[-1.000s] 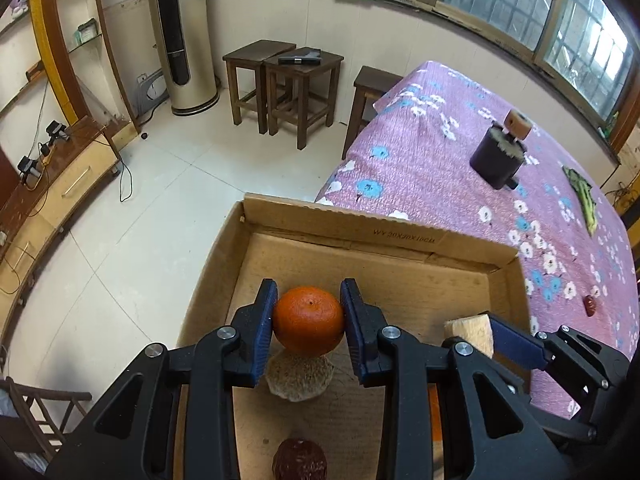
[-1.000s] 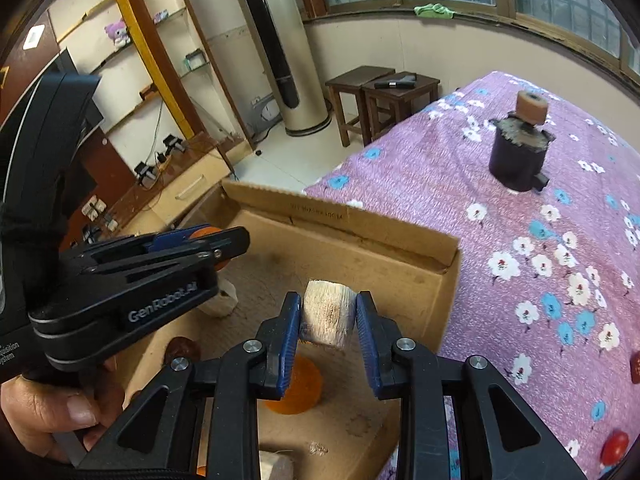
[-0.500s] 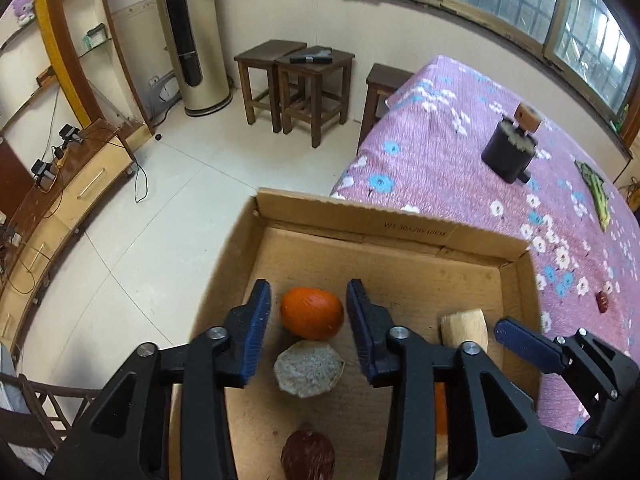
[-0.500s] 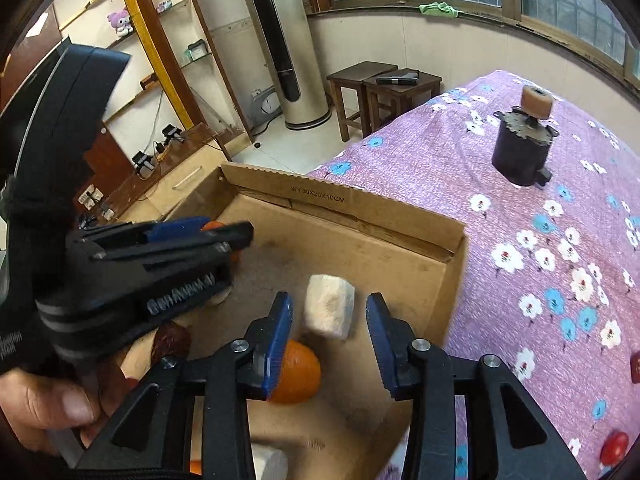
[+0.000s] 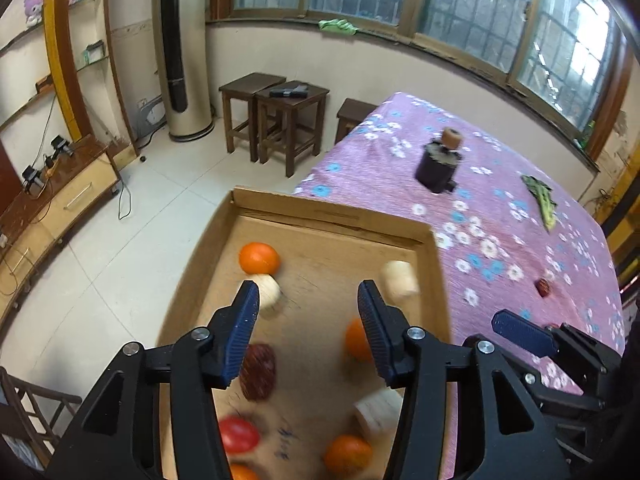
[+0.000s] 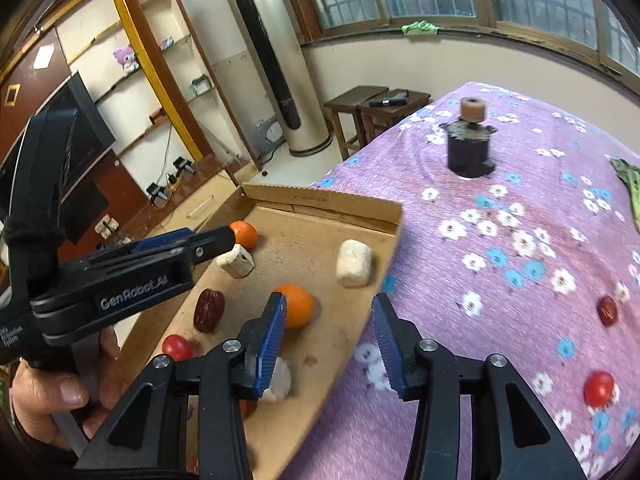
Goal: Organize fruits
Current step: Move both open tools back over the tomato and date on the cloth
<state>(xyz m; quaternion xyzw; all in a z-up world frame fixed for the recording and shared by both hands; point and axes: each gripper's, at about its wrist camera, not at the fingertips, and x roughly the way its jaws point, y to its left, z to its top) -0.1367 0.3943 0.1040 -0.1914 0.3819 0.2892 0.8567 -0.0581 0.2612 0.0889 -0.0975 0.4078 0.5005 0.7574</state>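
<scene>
Having just been opening, both sets of jaws stood released and empty: the left gripper [image 5: 306, 312] had dropped its orange [image 5: 259, 258] and the right gripper [image 6: 329, 330] its pale chunk [image 6: 353, 263] inside the cardboard box [image 6: 320, 200]. Fruits remained outside the box on the bedspread [image 6: 520, 280].
</scene>
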